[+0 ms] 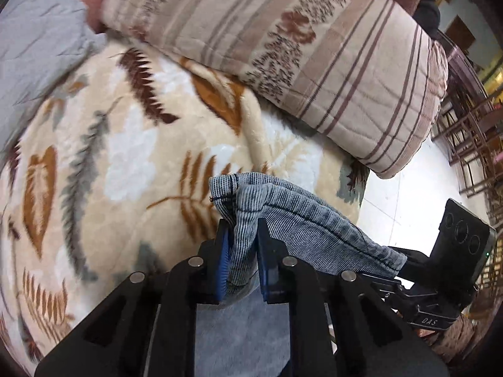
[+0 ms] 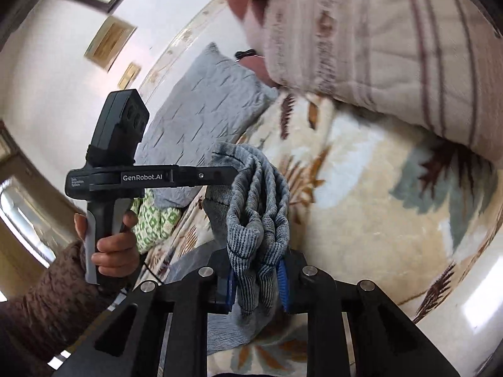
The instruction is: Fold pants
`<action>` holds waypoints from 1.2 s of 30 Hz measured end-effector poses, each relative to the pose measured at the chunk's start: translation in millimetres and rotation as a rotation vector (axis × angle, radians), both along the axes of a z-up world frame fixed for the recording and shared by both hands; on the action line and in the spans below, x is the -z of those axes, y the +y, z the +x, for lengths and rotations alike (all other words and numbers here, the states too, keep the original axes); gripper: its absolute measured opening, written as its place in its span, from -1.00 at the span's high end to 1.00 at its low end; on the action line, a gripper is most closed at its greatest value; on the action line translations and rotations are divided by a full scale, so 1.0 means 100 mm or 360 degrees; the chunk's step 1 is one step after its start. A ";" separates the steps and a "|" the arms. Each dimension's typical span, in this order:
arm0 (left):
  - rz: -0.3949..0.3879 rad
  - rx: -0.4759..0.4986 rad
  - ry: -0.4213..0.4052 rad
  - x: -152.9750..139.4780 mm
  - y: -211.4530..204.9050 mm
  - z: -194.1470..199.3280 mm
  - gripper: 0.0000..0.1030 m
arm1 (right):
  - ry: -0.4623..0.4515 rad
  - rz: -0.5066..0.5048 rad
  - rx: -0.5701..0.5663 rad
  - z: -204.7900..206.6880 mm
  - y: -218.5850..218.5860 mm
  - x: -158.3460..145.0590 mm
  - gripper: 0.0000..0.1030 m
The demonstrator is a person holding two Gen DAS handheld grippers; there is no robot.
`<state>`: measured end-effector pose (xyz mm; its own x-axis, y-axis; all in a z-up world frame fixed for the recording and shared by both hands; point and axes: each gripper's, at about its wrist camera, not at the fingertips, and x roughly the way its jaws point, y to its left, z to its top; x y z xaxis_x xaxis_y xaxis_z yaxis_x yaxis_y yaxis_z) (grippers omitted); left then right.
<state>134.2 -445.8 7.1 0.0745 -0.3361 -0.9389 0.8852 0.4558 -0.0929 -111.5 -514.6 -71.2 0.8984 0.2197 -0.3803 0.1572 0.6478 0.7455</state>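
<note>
One pair of grey ribbed pants point(image 1: 283, 216), bunched up and lifted off the leaf-print blanket point(image 1: 103, 144), with both tongs clenched on it: left gripper point(image 1: 243, 245) and right gripper point(image 2: 256, 273). Around it there's one grey pillow point(image 2: 207, 103) and one striped quilt point(image 1: 314, 47), nothing blocking the fabric

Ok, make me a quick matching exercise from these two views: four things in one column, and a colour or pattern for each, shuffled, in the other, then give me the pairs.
Things:
1. pants
2. blanket
3. striped quilt
4. pillow

Descriptions:
A. cream with brown, orange and grey leaves
B. plain grey, crinkled surface
C. blue-grey ribbed fabric, bunched
D. beige with brown stripes and a dark floral print

Pairs: 1-C, 2-A, 3-D, 4-B
</note>
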 end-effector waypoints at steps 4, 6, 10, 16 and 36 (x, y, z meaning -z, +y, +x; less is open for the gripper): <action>-0.0021 -0.0113 -0.0032 -0.11 0.24 0.03 0.73 | -0.0030 -0.0087 -0.0083 0.09 0.24 -0.22 0.61; -0.0031 -0.0170 -0.0032 -0.13 0.42 0.04 0.73 | -0.0037 -0.0128 -0.0146 0.16 0.40 -0.31 0.61; -0.0022 -0.0298 -0.0031 -0.13 0.81 0.07 0.73 | -0.0029 -0.0224 -0.0287 0.30 0.78 -0.44 0.61; 0.0006 -0.0505 0.0081 0.09 1.39 0.18 0.73 | 0.0045 -0.0380 -0.0501 0.49 1.35 -0.45 0.61; -0.0045 -0.0883 0.0327 0.66 2.59 0.17 0.73 | 0.0233 -0.0695 -0.0905 0.71 2.36 -0.21 0.53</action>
